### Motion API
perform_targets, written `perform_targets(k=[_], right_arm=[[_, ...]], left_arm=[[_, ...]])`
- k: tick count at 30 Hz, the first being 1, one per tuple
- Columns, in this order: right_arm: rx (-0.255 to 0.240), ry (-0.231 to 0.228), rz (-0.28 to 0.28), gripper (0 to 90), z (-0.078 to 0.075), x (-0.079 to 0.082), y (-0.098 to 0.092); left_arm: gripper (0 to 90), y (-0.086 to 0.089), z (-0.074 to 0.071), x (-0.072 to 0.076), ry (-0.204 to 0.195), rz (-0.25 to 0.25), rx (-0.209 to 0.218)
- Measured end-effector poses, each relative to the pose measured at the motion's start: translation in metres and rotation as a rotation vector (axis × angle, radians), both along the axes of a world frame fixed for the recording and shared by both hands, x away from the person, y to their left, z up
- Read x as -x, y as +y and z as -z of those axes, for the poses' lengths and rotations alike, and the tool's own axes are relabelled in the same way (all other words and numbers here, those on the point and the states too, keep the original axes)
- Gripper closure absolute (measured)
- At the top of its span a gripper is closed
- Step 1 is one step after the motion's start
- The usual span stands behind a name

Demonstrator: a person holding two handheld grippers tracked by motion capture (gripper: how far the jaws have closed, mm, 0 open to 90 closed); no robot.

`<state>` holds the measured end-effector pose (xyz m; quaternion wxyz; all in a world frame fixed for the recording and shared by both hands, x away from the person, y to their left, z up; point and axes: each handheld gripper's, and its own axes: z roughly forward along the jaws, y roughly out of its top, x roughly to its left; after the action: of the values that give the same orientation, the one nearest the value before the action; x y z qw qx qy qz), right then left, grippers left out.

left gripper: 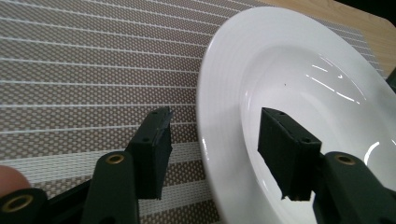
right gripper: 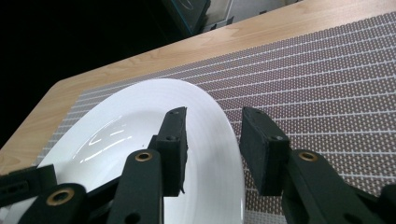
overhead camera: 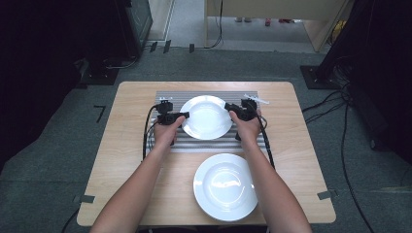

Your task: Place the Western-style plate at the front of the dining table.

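A wooden worktop (overhead camera: 121,160) carries a striped placemat (overhead camera: 171,95); a white plate (overhead camera: 206,116) lies flat on the mat, likely set as a place setting; a second plate (overhead camera: 225,186) sits nearer on bare wood; the left gripper (overhead camera: 180,115) and right gripper (overhead camera: 228,107) straddle opposite rims, jaws partly open, pads clear of the rim, gripping nothing.

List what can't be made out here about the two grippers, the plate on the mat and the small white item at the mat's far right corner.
- High view: left gripper and right gripper jaws at the plate rim, too small to judge contact.
- Left gripper view: plate's right part cut off by the picture's edge.
- High view: white item on striped mat, too small to identify.
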<state>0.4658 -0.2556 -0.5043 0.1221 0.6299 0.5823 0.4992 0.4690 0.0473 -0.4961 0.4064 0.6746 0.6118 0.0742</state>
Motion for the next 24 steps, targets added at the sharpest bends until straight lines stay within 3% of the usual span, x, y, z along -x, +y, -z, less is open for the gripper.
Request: perform_targets(k=[1,6,7,8,12,16,17,19,24], right_arm=[[0.036,-0.019,0.002,60.0,-0.003,0.004,0.000],[0.034,-0.059,0.005,57.7,-0.008,0.013,-0.005],[0.035,-0.090,-0.008,53.7,-0.011,0.016,-0.008],[0.032,-0.085,-0.015,48.6,-0.012,0.018,-0.008],[0.043,-0.076,-0.044,48.0,-0.018,0.024,-0.011],[0.098,-0.018,-0.066,37.4,-0.025,0.035,-0.013],[0.155,-0.024,-0.077,31.9,-0.028,0.041,-0.014],[0.192,-0.043,-0.074,31.4,-0.030,0.049,-0.017],[0.179,-0.056,-0.092,31.5,-0.033,0.061,-0.027]], left_arm=[[42.3,0.002,-0.004,0.003,-0.010,0.006,-0.004],[36.9,0.004,-0.011,0.011,-0.027,0.045,-0.030],[33.9,0.003,-0.014,0.016,-0.042,0.065,-0.045],[31.9,0.003,-0.017,0.020,-0.054,0.077,-0.060],[26.6,0.003,-0.022,0.027,-0.077,0.090,-0.079],[20.0,0.006,-0.030,0.037,-0.106,0.088,-0.077],[18.2,0.007,-0.032,0.040,-0.111,0.093,-0.074],[17.6,0.007,-0.034,0.046,-0.117,0.107,-0.079],[12.3,0.008,-0.037,0.059,-0.138,0.123,-0.090]])
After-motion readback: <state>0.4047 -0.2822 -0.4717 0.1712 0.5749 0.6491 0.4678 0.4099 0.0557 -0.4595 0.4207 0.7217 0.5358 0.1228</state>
